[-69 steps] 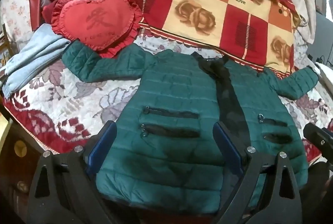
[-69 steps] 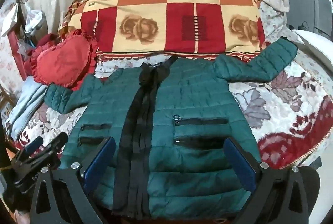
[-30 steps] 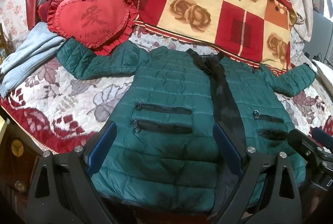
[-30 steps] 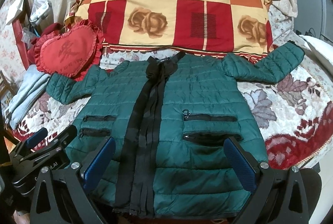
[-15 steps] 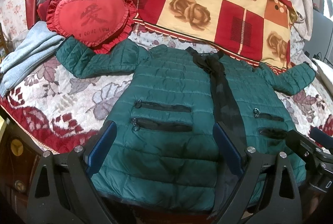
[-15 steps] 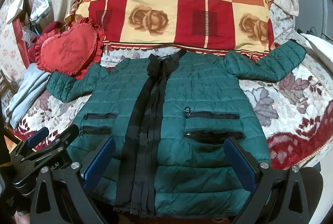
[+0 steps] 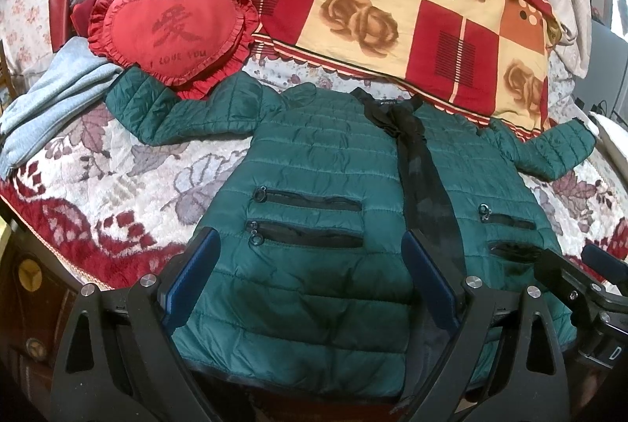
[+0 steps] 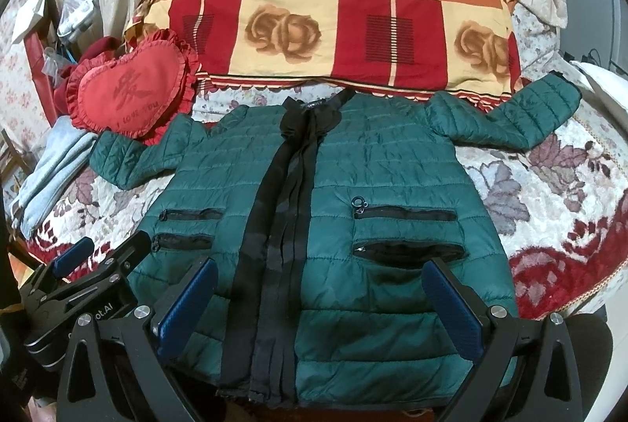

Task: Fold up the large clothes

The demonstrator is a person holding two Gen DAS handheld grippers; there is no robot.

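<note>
A dark green quilted jacket (image 7: 314,163) (image 8: 384,163) lies flat, front up, on the bed, with both sleeves spread out and a black zipper band down the middle. My left gripper (image 7: 310,261) is open and empty above the jacket's lower left half. My right gripper (image 8: 320,288) is open and empty above the lower right half. The left gripper also shows at the lower left of the right wrist view (image 8: 102,257), and the right gripper at the right edge of the left wrist view (image 7: 581,273).
A red heart-shaped cushion (image 7: 172,30) (image 8: 129,96) touches the jacket's left sleeve. A checked red and yellow pillow (image 7: 392,14) (image 8: 337,26) lies behind the collar. Folded light blue cloth (image 7: 51,100) lies at the left. The floral bedspread (image 8: 557,194) ends at the near edge.
Both grippers have crept slightly forward and lower over the jacket's hem. The jacket has not moved and both stay open.
</note>
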